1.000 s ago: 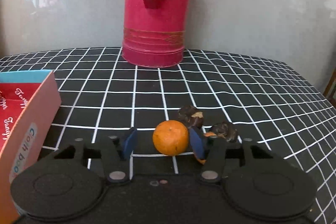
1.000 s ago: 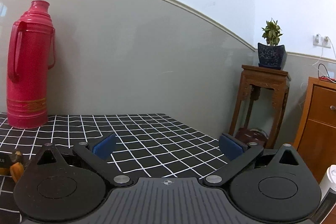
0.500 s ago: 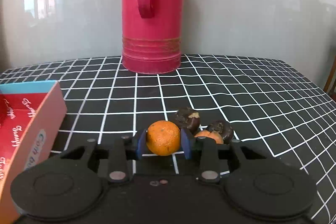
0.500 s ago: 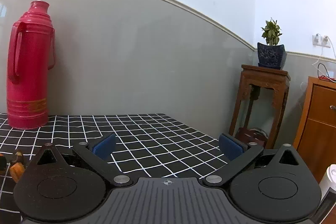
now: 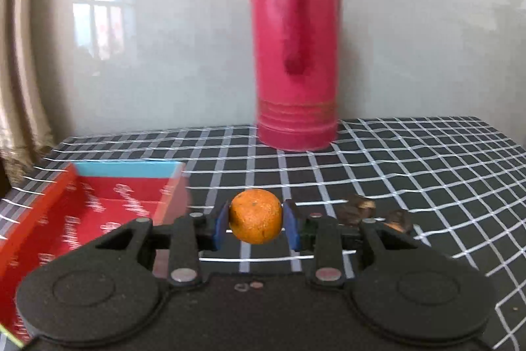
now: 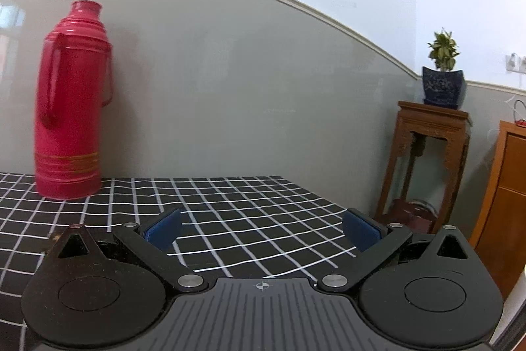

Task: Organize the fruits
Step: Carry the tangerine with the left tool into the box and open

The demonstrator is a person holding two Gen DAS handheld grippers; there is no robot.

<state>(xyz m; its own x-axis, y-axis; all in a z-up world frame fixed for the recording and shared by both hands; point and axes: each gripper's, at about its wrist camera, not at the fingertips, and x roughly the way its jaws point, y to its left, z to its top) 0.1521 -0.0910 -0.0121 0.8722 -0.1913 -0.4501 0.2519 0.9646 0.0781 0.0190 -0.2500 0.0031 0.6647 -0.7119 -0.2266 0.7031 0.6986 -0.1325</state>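
My left gripper (image 5: pixel 256 224) is shut on an orange tangerine (image 5: pixel 255 216), held between the blue pads above the checked tablecloth. An open red box with a light blue far wall (image 5: pixel 125 168) lies just left of it. Two dark fruits (image 5: pixel 356 209) lie on the cloth to the right, partly hidden by the right finger (image 5: pixel 323 239). My right gripper (image 6: pixel 261 231) is open and empty above the cloth, away from the fruit.
A tall red thermos (image 5: pixel 296 55) stands at the back of the table by the grey wall; it also shows in the right wrist view (image 6: pixel 70 107). A wooden stand with a potted plant (image 6: pixel 442 78) and a wooden cabinet (image 6: pixel 506 206) are beyond the table's right edge.
My left gripper closed on the tangerine, lifted it and swung left toward the red box. The right gripper shifted slightly and stayed open.
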